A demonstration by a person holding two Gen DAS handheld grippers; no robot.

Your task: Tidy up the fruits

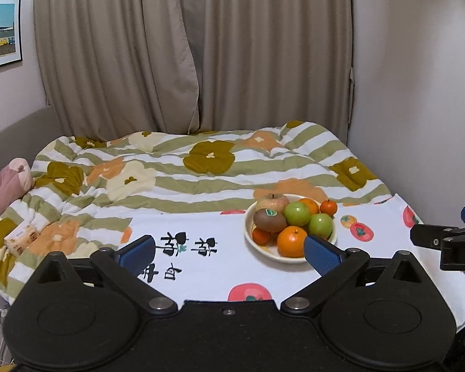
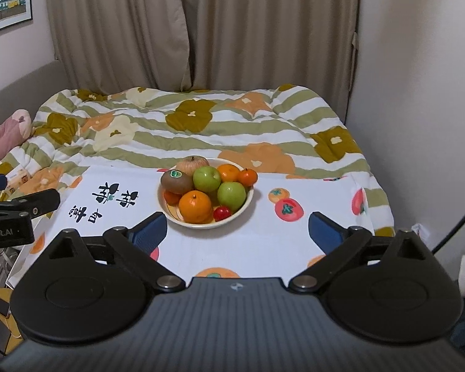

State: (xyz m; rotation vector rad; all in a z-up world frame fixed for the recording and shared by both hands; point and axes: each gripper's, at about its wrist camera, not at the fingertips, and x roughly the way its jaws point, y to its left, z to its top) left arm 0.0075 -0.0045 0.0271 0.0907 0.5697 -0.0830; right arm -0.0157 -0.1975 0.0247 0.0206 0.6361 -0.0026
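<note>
The cream ceramic bowl (image 2: 170,214) sits on a white cloth printed with red and orange persimmons (image 2: 263,241), and every fruit in view is already heaped inside it. On the side of the bowl nearest the cameras lies a large orange mandarin (image 2: 195,206) with a small red cherry-like fruit (image 2: 222,213) just beside it. At the bowl's middle sit two green apples (image 2: 206,179), and toward its far rim a brown kiwi with a green sticker (image 2: 176,181), a pale reddish apple (image 2: 192,163) and two smaller oranges (image 2: 248,176).

Both tongs hang short of the bowl with nothing between their blue pads. The left gripper (image 1: 229,252) stands spread wide, one pad overlapping the bowl's near rim in its own view, and the right gripper (image 2: 237,232) is equally wide, with the bowl just beyond its left pad.

The chief risk is the pile itself. The fruit is stacked above the rim (the small orange at the bowl's far right edge looks barely seated), so a nudge on any lower fruit could roll it onto the cloth and off toward the striped floral quilt (image 2: 201,130) behind the bowl. The surface looks soft, so pressing the rim could tip the bowl. With both grippers near the bowl, they might also collide.
</note>
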